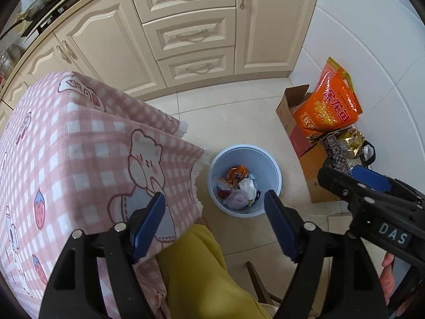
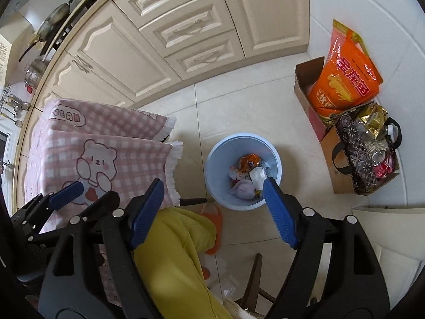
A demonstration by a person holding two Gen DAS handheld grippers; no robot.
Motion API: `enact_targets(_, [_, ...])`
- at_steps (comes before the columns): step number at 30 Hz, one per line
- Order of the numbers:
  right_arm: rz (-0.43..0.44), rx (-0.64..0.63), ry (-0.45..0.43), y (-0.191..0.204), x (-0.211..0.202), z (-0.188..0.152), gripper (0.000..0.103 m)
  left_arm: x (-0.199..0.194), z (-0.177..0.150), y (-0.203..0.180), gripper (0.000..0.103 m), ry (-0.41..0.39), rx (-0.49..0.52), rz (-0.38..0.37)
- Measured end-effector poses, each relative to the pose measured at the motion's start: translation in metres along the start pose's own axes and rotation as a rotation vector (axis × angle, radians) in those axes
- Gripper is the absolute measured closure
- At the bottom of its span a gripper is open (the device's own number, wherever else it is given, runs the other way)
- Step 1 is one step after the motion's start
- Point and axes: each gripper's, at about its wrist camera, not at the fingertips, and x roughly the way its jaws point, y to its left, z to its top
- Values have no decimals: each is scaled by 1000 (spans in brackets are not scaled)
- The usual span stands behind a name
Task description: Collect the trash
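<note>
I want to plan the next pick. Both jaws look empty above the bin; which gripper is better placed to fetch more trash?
Probably left: the left gripper hangs over the pink checked tablecloth; the right gripper is over the blue trash bin. Neither view shows loose trash.

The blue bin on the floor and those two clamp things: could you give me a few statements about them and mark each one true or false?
1. The blue bin already has crumpled wrappers in it. True.
2. The left gripper is clamped on a piece of trash. False: its jaws stand apart with nothing between them.
3. The right gripper is open and empty. True.
4. The bin stands on the pink checked tablecloth. False: it stands on the tiled floor beside the cloth's hanging edge.
5. An orange bag sits in a cardboard box by the white wall. True.
</note>
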Motion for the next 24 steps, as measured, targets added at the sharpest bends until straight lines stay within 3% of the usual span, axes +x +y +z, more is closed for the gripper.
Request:
enact_targets(14, [-11,-88,-237,22,-75,-63,27,-56,-54,9,28,-132,-43,-51])
enact_targets(24, [73,-191,-434,48,-126,-116,27,-116,-118,30,28,-324,-107,-74])
